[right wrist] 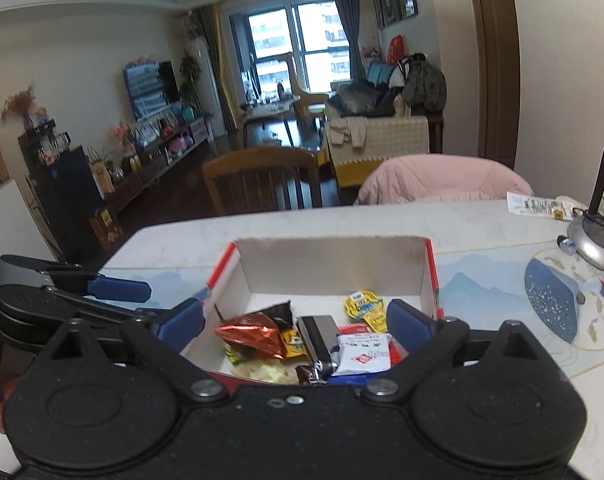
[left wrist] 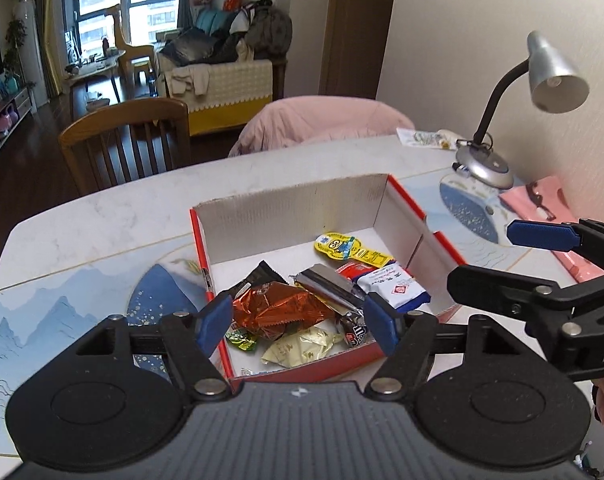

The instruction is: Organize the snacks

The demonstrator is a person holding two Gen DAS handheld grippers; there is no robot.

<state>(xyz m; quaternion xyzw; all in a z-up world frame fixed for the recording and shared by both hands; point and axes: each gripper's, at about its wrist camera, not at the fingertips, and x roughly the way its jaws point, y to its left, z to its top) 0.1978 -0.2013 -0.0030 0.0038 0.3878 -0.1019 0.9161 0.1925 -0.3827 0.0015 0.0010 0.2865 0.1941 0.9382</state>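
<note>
Both tools, left tool point(left wrist: 296, 326) and right tool point(right wrist: 298, 328), are held open and empty above the snack box point(left wrist: 286, 204), set mid-desk so wrappers stay gathered.

Both grippers are matte black plastic with blue rubbery pads point(left wrist: 214, 322), silver screws at the pivots, big round discs, ribbed housing in the middle.
</note>
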